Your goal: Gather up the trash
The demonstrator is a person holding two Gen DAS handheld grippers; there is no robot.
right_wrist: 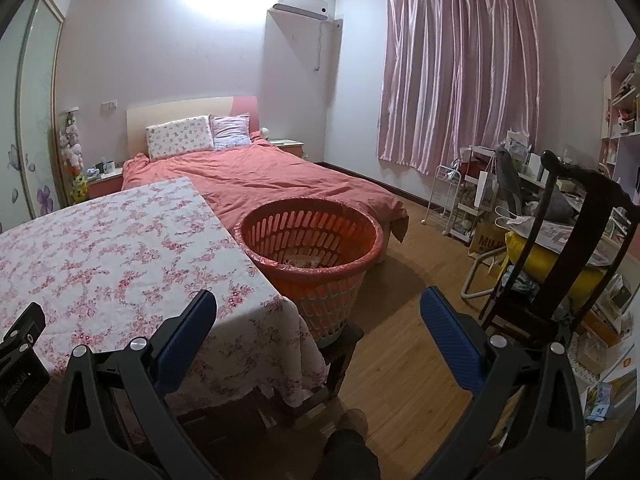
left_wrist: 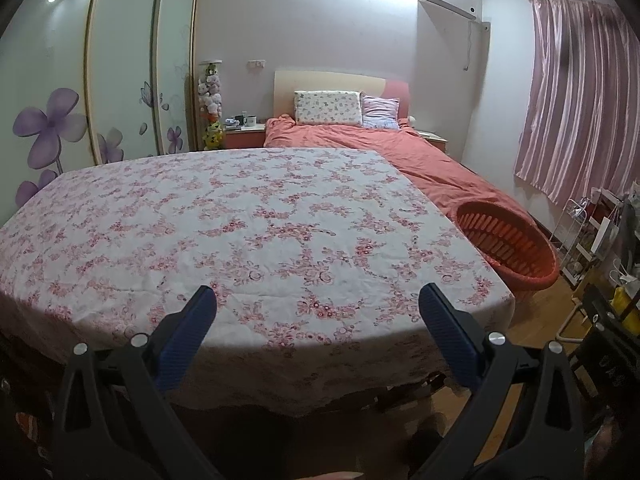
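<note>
**Trash basket, orange, slatted: stands off the worktop's right corner**

Basket (right_wrist: 310,240): upright on a dark stool, just beside the floral-cloth worktop (right_wrist: 100,248), the bed (right_wrist: 280,176) behind it. Paper scraps lie inside.
Right claw (right_wrist: 318,308): jaws wide apart, holding nothing; basket directly ahead, so judged the nearer.
Left claw (left_wrist: 318,302): jaws wide apart, holding nothing, aimed over the worktop; basket forward to its right.
Loose trash on the worktop: none seen.
</note>
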